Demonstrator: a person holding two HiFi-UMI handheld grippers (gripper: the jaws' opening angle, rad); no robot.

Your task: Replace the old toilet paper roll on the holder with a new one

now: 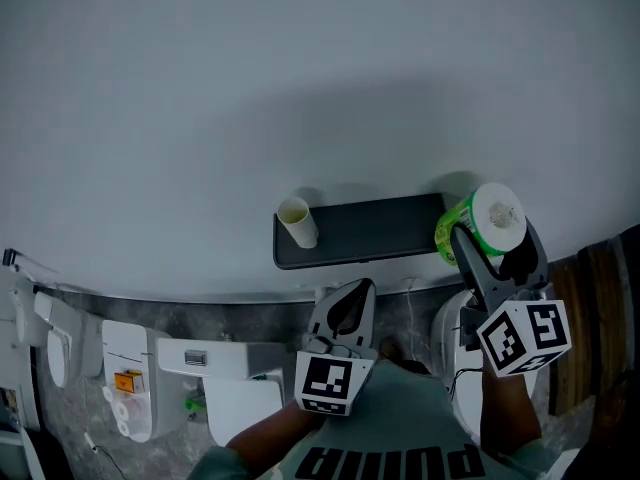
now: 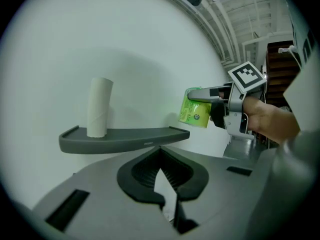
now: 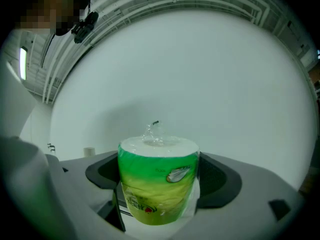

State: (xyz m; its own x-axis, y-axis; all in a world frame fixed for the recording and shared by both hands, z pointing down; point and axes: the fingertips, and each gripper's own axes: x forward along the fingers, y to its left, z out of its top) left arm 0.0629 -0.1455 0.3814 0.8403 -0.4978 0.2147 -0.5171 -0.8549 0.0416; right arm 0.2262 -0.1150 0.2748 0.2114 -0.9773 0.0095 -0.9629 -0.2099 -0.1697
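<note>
A dark wall shelf, the holder (image 1: 372,230) (image 2: 125,136), carries an empty cardboard tube (image 1: 297,222) (image 2: 98,107) standing upright at its left end. My right gripper (image 1: 488,238) (image 3: 159,184) is shut on a new toilet paper roll (image 1: 492,220) (image 3: 158,176) (image 2: 196,108) in green and yellow plastic wrap. It holds the roll just off the shelf's right end, close to the wall. My left gripper (image 1: 360,290) (image 2: 161,151) hangs shut and empty below the shelf's middle, pointing at the wall.
A plain white wall fills the upper part of every view. Below the shelf in the head view are a white toilet tank (image 1: 215,363), a white wall box (image 1: 125,383) at lower left and dark wooden panelling (image 1: 592,318) at right.
</note>
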